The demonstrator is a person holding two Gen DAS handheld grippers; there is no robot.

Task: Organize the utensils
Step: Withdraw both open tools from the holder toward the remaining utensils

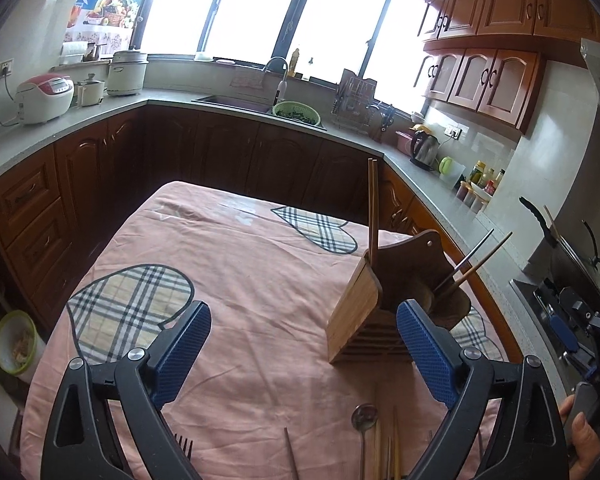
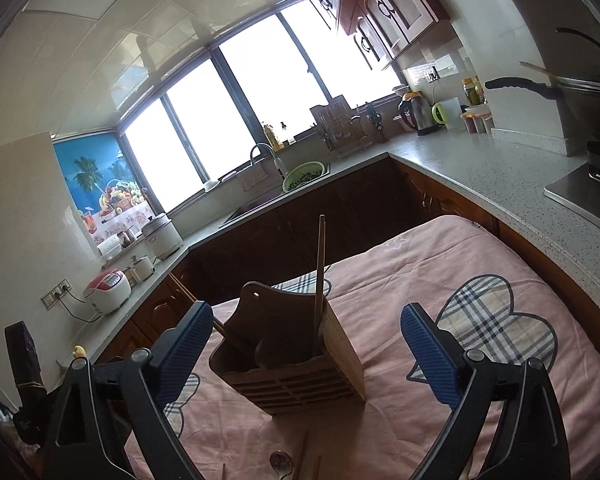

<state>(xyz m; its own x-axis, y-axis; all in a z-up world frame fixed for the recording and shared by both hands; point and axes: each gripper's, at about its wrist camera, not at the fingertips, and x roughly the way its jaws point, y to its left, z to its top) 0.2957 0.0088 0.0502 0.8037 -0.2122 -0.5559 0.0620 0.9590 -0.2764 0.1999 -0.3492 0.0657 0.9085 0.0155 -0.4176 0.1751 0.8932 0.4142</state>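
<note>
Both grippers, left [image 1: 304, 354] and right [image 2: 306, 354], are spread wide, pinching nothing. Brown slatted wooden utensil holder [image 1: 356, 316] stands on the pink cloth-covered table [image 1: 240, 280] (chopsticks [image 1: 373, 208] poking up). Silver metal spoon [image 1: 364, 420] lies just in front of it.

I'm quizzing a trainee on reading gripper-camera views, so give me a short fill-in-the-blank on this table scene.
1. The wooden utensil holder stands on a cloth whose main colour is ____.
2. Both the left gripper and the right gripper have their jaws ____.
3. The spoon lies on the cloth, ____ the holder.
4. The green colander sits at the ____, beneath the tap.

Missing words: pink; open; outside; sink
</note>
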